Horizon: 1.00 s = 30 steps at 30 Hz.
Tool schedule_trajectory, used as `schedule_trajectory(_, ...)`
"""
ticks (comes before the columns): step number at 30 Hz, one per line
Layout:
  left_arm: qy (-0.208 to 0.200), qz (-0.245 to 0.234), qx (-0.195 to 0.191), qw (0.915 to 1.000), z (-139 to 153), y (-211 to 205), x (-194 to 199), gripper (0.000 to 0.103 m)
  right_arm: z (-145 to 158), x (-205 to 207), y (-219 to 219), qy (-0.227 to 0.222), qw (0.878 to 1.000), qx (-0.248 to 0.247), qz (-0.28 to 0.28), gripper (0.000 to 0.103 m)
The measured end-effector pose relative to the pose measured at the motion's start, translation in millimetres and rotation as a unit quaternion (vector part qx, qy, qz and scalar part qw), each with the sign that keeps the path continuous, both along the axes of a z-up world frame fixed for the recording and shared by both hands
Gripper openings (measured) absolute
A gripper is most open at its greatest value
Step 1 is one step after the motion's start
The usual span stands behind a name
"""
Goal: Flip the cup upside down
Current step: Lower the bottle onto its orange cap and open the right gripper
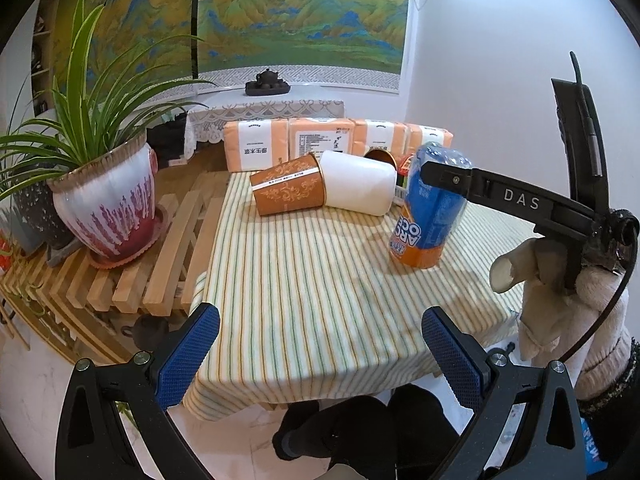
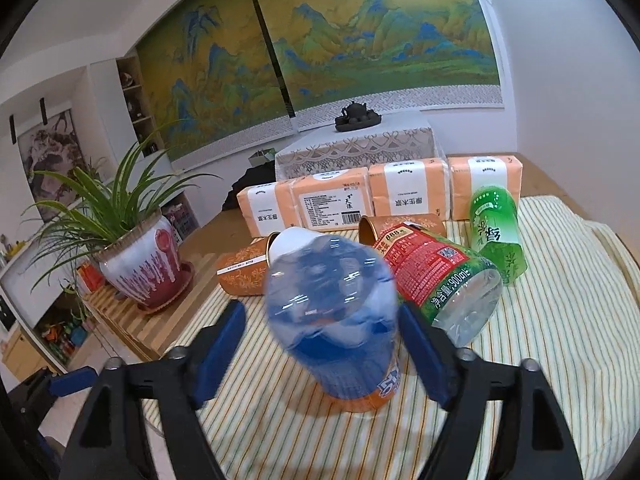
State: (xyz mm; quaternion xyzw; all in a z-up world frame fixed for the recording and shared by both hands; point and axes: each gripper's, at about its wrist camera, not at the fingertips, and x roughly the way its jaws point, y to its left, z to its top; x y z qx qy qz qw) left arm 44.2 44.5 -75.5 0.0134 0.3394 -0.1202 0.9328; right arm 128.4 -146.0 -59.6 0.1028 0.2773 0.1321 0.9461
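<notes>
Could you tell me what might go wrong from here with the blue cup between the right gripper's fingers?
1. The blue cup stands tilted on the striped cloth, so it may topple once the right hand-held gripper lets go.
2. The lying red bottle sits right beside it; a swing could knock it rolling.
3. The soft cloth may bunch under the rim.

Pretty clearly someone's living room at home. There's a huge green-and-gold landscape painting [image 2: 360, 40] across the back wall, with a dark tea set [image 2: 357, 117] sitting on a lace-covered cabinet [image 2: 352, 148] under it. A spider plant in a glazed red-and-white pot [image 1: 106, 204] sits on a wooden slat stand [image 1: 160, 264], and the counter has a striped cloth [image 1: 320, 280] and packs of tissues [image 2: 340, 200] along the back.
</notes>
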Motion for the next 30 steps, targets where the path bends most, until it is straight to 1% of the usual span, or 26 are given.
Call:
schedule_trajectory(9, -0.009, -0.001, 0.000, 1.0000, 6, -4, -1, 0.102, 12, -13, -2, -0.018, 1.000, -0.009, -0.003, 0.081)
schedule_trajectory(12, -0.020, 0.003, -0.003, 0.9998, 12, -5, 0, 0.102, 18, -23, -8, -0.025, 1.000, -0.006, -0.008, 0.081)
schedule_trajectory(15, -0.038, 0.013, -0.003, 0.9992, 20, -8, 1, 0.102, 24, -36, -13, -0.032, 0.999, -0.013, -0.017, 0.081)
schedule_trajectory(18, -0.056, 0.023, 0.000, 0.9982, 26, -11, 3, 0.102, 27, -48, -18, -0.031, 0.999, -0.019, -0.032, 0.081)
schedule_trajectory(24, -0.098, 0.058, 0.026, 0.9932, 36, -21, 2, 0.102, 23, -72, -37, -0.006, 0.996, -0.020, -0.082, 0.081)
schedule_trajectory(27, -0.108, 0.063, 0.019, 0.9919, 39, -25, 1, 0.102, 22, -85, -45, -0.007, 0.993, -0.029, -0.111, 0.081)
schedule_trajectory(30, -0.120, 0.068, 0.007, 0.9905, 44, -28, -2, 0.102, 23, -95, -52, -0.010, 0.992, -0.030, -0.123, 0.081)
